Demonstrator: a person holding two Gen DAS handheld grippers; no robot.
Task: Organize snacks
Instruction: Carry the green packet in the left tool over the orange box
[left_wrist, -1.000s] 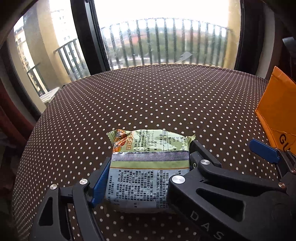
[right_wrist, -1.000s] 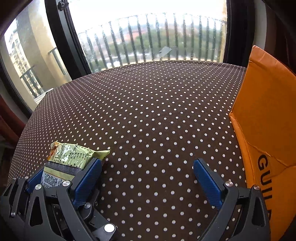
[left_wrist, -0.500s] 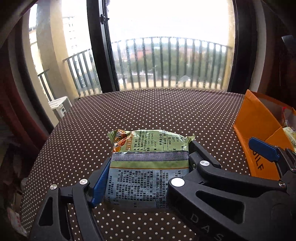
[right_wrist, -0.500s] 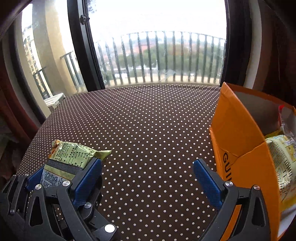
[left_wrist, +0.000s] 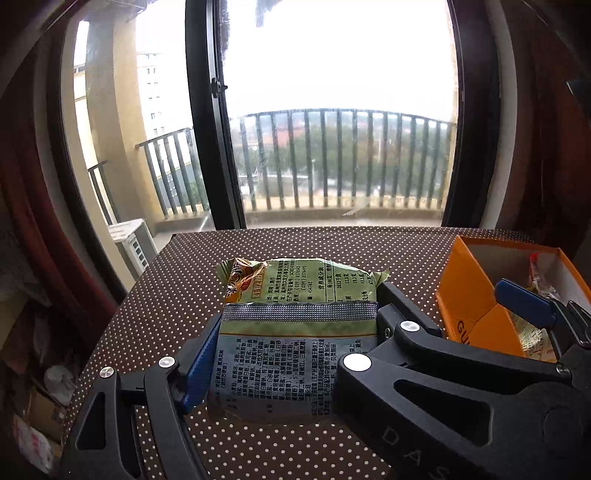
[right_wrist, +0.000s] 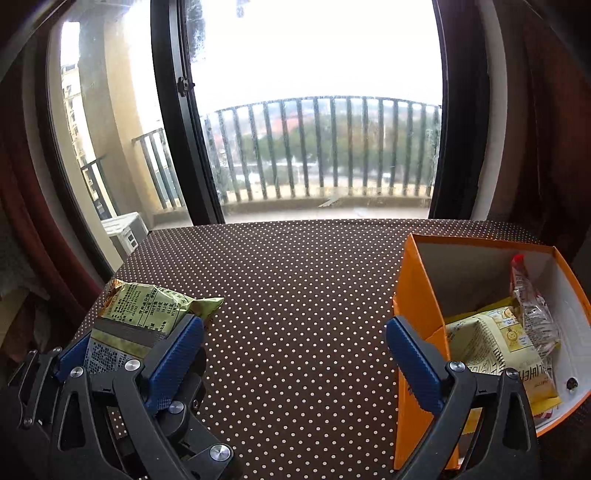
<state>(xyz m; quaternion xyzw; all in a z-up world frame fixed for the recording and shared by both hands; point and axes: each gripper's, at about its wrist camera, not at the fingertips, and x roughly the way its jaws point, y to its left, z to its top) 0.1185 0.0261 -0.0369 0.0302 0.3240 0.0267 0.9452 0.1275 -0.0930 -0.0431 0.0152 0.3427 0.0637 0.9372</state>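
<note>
Plainly, left tongs (left_wrist: 295, 354) pinch the green snack packet (left_wrist: 295, 332) (right tongs (right_wrist: 295, 354) spread).

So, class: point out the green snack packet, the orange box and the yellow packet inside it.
green snack packet (left_wrist: 295, 350), left wrist view, printed back.
orange box (right_wrist: 417, 295), right wrist view, near outer wall.
yellow packet (right_wrist: 495, 343), right wrist view, upper face.

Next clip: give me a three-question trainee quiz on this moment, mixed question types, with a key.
1. True or false: the left hand-held gripper is clamped on the green snack packet.
2. Which colour is the open box? A. blue B. orange C. white
3. Fill in: the right hand-held gripper has ____ between its fingers.

Key: 1. true. 2. B. 3. nothing; it is open above the dotted tablecloth, while the yellow snack bag lies inside the box.
</note>
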